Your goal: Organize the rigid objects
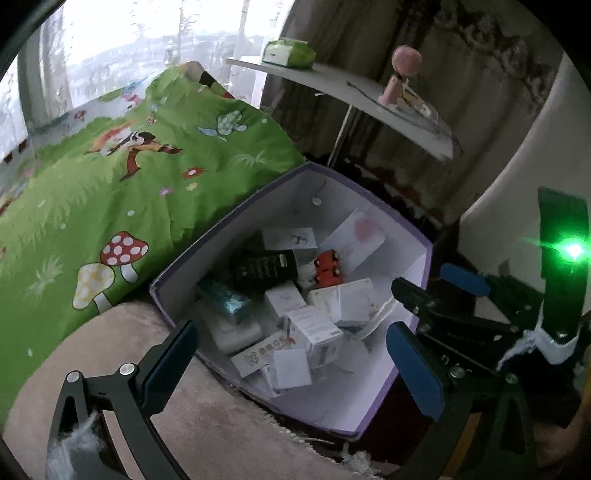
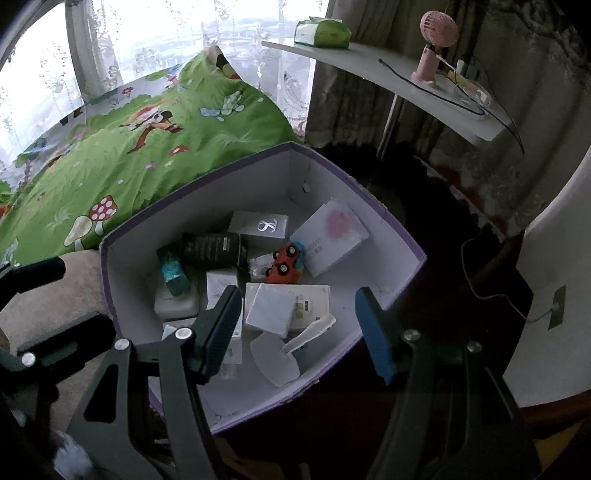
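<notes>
An open purple-edged storage box (image 1: 236, 236) (image 2: 207, 199) with white walls holds several small things: a red toy car (image 1: 327, 267) (image 2: 286, 263), a black carton (image 1: 266, 267) (image 2: 214, 249), a teal carton (image 1: 225, 301) (image 2: 173, 273), a white box with a pink flower print (image 1: 356, 236) (image 2: 332, 236) and other white cartons. My left gripper (image 1: 291, 369) hangs open over the box's near side with nothing between its blue pads. My right gripper (image 2: 297, 332) is open too, empty, above a white carton (image 2: 271, 306). The right gripper's fingers (image 1: 463, 280) show at the box's right rim in the left wrist view.
A green cartoon quilt (image 1: 129, 184) (image 2: 147, 147) lies behind and left of the box. The box rests on a beige cushion (image 1: 184, 424). A white shelf (image 1: 332, 85) at the back right carries a tissue pack (image 2: 323, 33), a pink fan (image 2: 437, 40) and cables. Dark floor lies right of the box.
</notes>
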